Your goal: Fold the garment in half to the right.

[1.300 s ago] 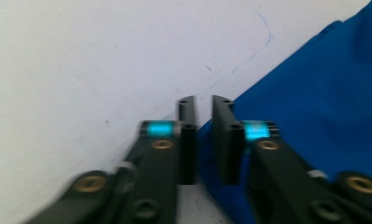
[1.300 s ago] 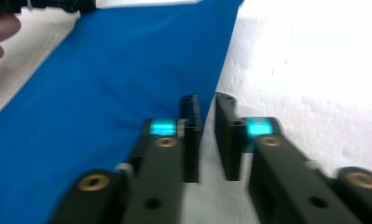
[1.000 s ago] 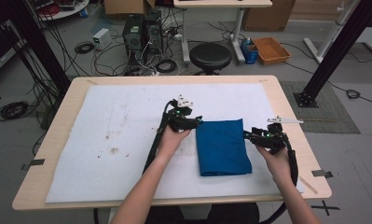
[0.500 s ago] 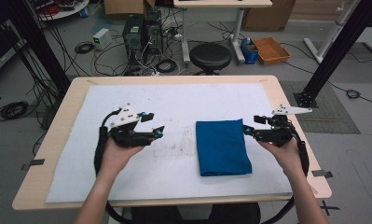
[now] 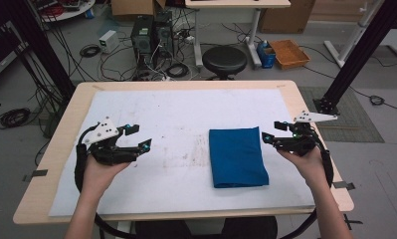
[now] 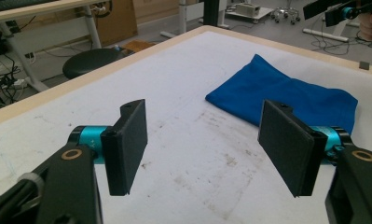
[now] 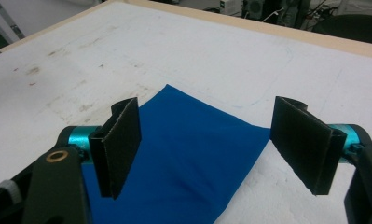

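A blue folded cloth (image 5: 237, 157) lies flat on the white mat, right of centre. My left gripper (image 5: 140, 137) hovers over the mat's left part, well apart from the cloth, pointing toward it. Its jaws have just been opening and stand wide with nothing between them. In the left gripper view the gripper (image 6: 203, 140) faces the cloth (image 6: 286, 95) across stained mat. My right gripper (image 5: 272, 132) hangs just off the cloth's right edge, its jaws also just opened wide and empty. The right gripper view has that gripper (image 7: 204, 140) above the cloth (image 7: 193, 154), not touching it.
The white mat (image 5: 186, 114) covers most of the wooden table (image 5: 186, 84). A black stool (image 5: 224, 59) stands beyond the far edge, with computer towers (image 5: 151, 35), cables and a cardboard box (image 5: 288, 52) on the floor. A black frame post (image 5: 355, 55) rises at the right.
The left gripper let go of the cloth's left edge and swung far left across the mat. The right gripper released the right edge and rose slightly. Both sets of jaws widened.
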### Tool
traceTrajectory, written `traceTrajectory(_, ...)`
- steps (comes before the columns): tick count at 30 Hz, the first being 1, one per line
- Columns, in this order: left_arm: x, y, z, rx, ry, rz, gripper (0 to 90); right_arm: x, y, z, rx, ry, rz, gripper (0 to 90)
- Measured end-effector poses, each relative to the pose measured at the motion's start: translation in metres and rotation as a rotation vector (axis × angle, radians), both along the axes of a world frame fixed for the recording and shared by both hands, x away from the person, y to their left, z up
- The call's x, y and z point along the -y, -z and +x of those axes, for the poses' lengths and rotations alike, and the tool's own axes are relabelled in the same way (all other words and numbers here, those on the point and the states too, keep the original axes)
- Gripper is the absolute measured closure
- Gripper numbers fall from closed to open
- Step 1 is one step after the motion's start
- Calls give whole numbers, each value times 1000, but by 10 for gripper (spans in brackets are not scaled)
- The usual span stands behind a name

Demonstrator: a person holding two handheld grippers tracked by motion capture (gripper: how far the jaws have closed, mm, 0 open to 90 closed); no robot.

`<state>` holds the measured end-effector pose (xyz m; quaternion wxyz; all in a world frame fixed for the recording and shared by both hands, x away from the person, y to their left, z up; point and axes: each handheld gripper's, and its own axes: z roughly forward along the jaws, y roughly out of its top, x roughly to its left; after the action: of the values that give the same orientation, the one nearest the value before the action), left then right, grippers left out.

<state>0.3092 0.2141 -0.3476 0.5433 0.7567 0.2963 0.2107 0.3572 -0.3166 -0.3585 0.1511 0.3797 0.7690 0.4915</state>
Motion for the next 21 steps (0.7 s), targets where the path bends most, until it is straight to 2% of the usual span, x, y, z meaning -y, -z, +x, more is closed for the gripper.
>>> traceTrajectory(8,-3,6,1,-15,-18,-1,330,-1,-1,0,2,19,-2,247)
traceTrajectory(21,-2,8,3,-24,-15,4,330,0,2,1,-13,20,-6,247)
